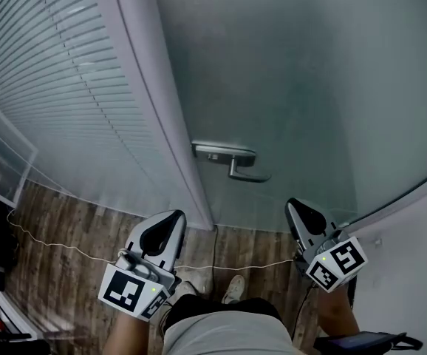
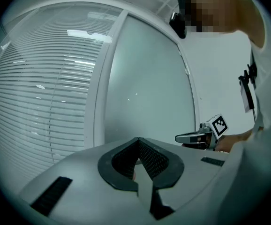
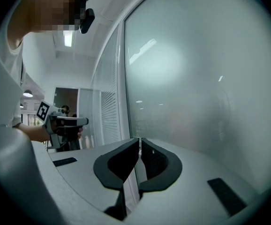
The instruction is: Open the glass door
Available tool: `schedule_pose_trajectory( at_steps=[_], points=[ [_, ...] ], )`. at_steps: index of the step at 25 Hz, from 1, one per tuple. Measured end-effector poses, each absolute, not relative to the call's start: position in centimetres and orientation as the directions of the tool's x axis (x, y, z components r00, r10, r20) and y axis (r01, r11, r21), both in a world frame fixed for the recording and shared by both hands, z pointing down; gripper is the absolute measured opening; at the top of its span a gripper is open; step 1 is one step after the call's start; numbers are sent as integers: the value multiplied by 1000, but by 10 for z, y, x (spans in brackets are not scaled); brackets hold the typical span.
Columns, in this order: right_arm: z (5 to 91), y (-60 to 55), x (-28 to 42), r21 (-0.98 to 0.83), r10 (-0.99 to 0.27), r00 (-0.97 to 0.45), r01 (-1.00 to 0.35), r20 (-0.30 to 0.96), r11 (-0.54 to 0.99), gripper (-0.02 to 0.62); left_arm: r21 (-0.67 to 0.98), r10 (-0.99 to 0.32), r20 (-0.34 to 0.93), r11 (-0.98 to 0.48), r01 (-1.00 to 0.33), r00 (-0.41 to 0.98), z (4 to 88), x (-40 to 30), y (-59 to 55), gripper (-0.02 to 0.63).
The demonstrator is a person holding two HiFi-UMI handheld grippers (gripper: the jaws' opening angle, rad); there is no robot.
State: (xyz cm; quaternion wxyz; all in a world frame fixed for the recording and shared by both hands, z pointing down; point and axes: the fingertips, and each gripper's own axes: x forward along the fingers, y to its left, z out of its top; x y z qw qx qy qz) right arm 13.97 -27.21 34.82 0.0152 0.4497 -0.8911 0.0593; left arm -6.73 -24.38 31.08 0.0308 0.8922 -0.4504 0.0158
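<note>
The frosted glass door [image 1: 287,87] fills the middle of the head view, with a metal lever handle [image 1: 234,163] near its left edge. My left gripper [image 1: 173,216] is held below and left of the handle, jaws shut and empty. My right gripper [image 1: 294,205] hangs below and right of the handle, also shut with nothing in it. Neither touches the door or the handle. In the left gripper view the closed jaws [image 2: 138,142] face the door pane [image 2: 147,88], and the right gripper [image 2: 197,137] shows beside it. In the right gripper view the shut jaws [image 3: 139,141] point along the glass [image 3: 201,78], and the left gripper [image 3: 66,122] is seen at the left.
A glass wall with horizontal blinds [image 1: 58,87] stands left of the door frame [image 1: 162,109]. A thin white cable [image 1: 66,246] runs across the wooden floor [image 1: 73,272]. The person's shoes [image 1: 232,288] are right before the door. A white wall [image 1: 413,257] is at the right.
</note>
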Motion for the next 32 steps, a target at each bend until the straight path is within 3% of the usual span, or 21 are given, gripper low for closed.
schedule_pose_trajectory(
  at_steps=[5,16,23,32],
  points=[
    [365,-300,136,-43,-792,-591,-804,151,592,11,50,-788,59,-610,-791,612,318,-64,-262,0],
    [429,-351,118,106,-738,-541,-774,403,625,184,79,-766,69,-634,-769,639,335,-79,-283,0],
    [457,-370,120,242,-727,-475,-728,496,641,184,94,-773,87,-621,-778,628,351,-88,-290,0],
    [460,-371,117,258,-720,-470,-715,511,650,138,103,-772,87,-621,-777,629,353,-89,-293,0]
  ],
)
